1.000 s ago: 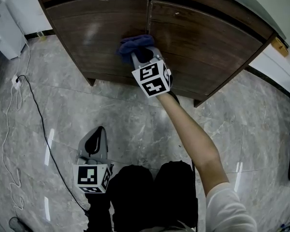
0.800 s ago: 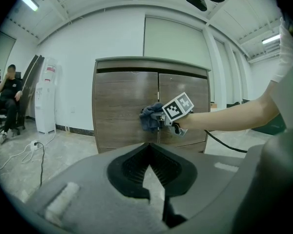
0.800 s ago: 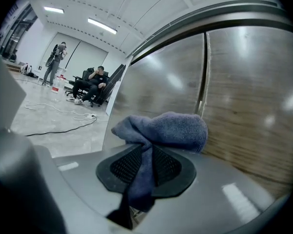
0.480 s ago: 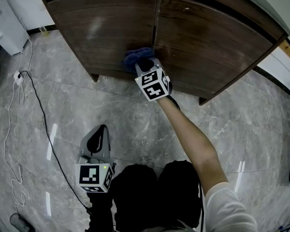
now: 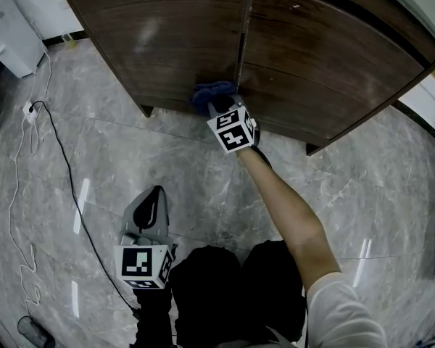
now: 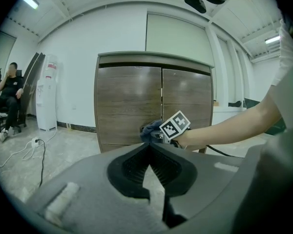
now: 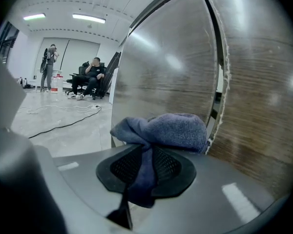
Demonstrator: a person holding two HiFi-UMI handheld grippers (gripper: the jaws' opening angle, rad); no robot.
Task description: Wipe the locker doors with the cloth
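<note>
The blue cloth (image 5: 212, 95) is gripped by the right gripper (image 5: 219, 107). In the right gripper view its jaws are closed on a fold of the cloth (image 7: 171, 129). The bunched part is pressed against the left door (image 5: 167, 42) of the locker, just beside the seam (image 5: 243, 46) to the right door (image 5: 333, 64).

Compared with 1 second ago, the cloth has been carried down along this seam. Then it was seen higher on the door; now it is at the bottom edge of the door, just above the marble floor (image 5: 181, 158), a little above the centre of the head view. The grip on the cloth has not been changed.

The left gripper (image 5: 151, 198) is held low, in the lower left of the head view, well apart from the locker. Its jaws are closed together and nothing is held between them. It has stayed almost in the same place.

From this it is judged that 1 downward stroke beside the seam is nearly finished. No more door is left below the cloth, so the next stroke must probably be started higher up, on another strip. Whether the right door was wiped already cannot be told.
</note>
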